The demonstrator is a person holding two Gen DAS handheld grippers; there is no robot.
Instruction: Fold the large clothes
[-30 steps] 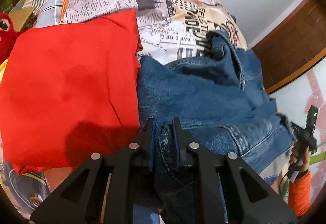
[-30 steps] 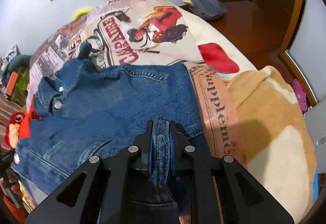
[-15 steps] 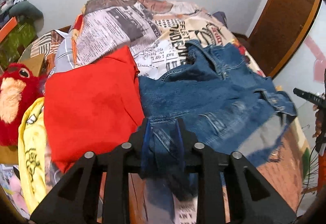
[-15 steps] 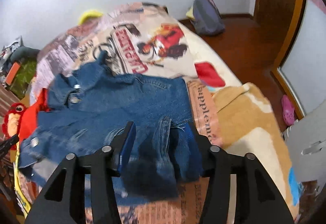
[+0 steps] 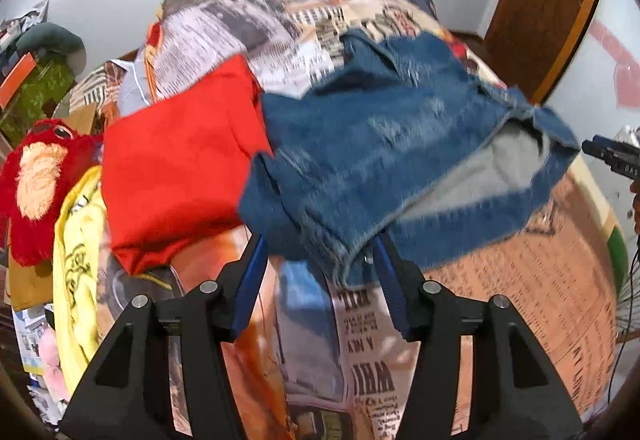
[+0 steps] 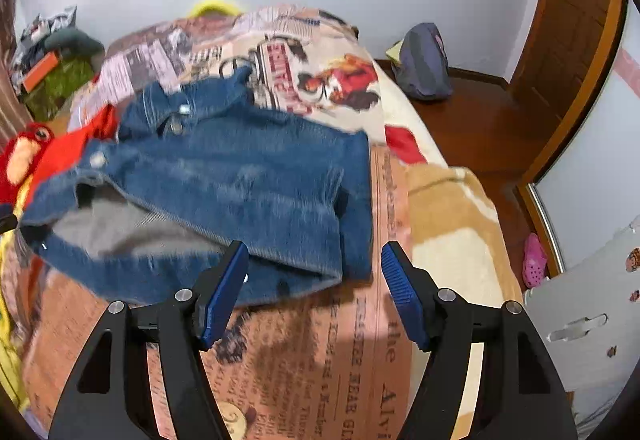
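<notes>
A blue denim jacket (image 5: 380,148) lies on the bed, its grey lining showing at one open edge; it also shows in the right wrist view (image 6: 224,184). My left gripper (image 5: 320,264) is open, its jaws wide apart on either side of the jacket's near hem, holding nothing. My right gripper (image 6: 314,276) is open and empty, just in front of the jacket's near edge. The tip of the right gripper (image 5: 608,156) shows at the right edge of the left wrist view.
A folded red garment (image 5: 176,168) lies left of the jacket. A yellow garment (image 5: 76,240) and a red plush toy (image 5: 36,184) lie further left. The bed has a newspaper-print cover (image 6: 332,360). A backpack (image 6: 424,68) sits on the wooden floor by the door.
Both grippers have opened and let go of the denim jacket, then pulled back from it. The jacket has dropped onto the bed, folded over.
</notes>
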